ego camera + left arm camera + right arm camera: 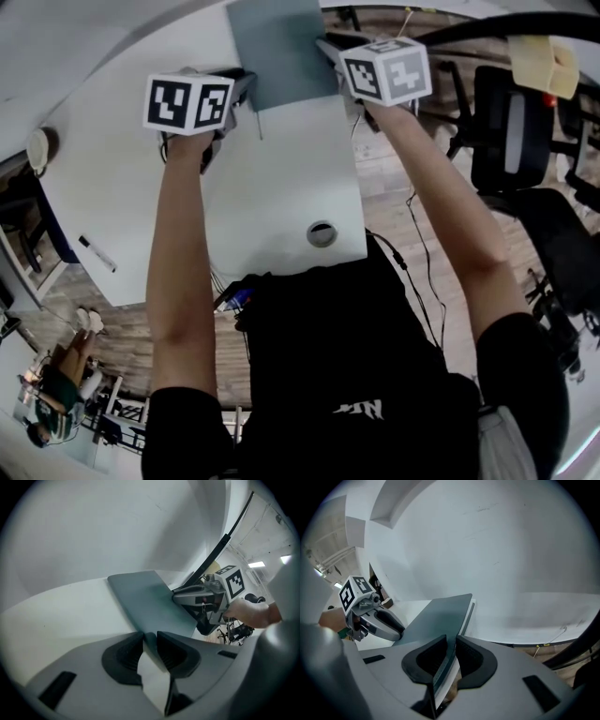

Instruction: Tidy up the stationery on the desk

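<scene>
Lying near the left edge of the white desk (141, 187), a pen (97, 253) is sitting well apart from both tools. To its right, the left gripper (240, 86) is reaching toward the far part of the desk and is biting the near left corner of a grey book (281, 47). In the left gripper view its jaws (150, 637) are standing almost together, only a thin gap between the dark pads. The book's cover (145, 604) is running into that gap, with both pads pressing on it. From there the cover is stretching away toward the far right, where the other tool is meeting it.

Nearer the person, a round hole (322, 233) is showing in the desk, clear of the book.

Farther right, the right gripper (328, 52) is clamping the book's right edge. In the right gripper view its jaws (451, 641) are closing narrowly on the book (438, 616), the dark cover and pale pages passing edge-on between the pads. So the book is hanging between the two tools over the far right part of the desk, one grip on each side. Whether its underside is touching the desk is not showing clearly.

Beyond the desk's right edge a black chair (511, 131) is standing on the wooden floor.
</scene>
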`<control>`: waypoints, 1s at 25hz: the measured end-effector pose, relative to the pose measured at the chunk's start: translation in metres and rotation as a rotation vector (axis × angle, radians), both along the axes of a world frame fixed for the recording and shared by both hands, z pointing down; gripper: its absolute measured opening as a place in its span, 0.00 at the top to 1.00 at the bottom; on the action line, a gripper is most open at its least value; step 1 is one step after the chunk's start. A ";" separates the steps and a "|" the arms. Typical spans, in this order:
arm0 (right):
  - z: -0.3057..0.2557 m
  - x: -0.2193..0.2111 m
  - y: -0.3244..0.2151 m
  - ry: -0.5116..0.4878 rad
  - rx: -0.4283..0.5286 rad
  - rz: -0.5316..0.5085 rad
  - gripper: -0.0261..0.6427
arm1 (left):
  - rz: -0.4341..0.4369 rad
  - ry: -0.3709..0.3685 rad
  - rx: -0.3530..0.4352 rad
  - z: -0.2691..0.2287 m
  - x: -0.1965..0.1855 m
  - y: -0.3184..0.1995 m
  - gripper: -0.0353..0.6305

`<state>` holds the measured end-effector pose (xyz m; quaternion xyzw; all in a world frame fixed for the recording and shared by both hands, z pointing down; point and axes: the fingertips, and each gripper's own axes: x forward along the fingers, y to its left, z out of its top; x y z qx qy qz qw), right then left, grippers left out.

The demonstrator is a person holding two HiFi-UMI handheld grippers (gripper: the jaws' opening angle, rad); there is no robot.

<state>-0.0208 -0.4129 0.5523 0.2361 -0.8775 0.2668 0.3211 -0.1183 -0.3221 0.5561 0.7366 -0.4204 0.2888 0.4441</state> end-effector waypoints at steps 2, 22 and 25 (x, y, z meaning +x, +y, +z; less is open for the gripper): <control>0.000 0.000 -0.004 -0.010 -0.010 0.001 0.85 | 0.012 -0.003 -0.006 0.000 0.000 -0.004 0.80; 0.002 -0.002 -0.012 -0.109 -0.010 0.046 0.85 | -0.042 -0.058 0.079 -0.002 -0.003 -0.008 0.79; 0.001 0.001 -0.014 -0.077 0.012 0.034 0.85 | -0.060 -0.100 0.134 -0.007 -0.005 -0.008 0.81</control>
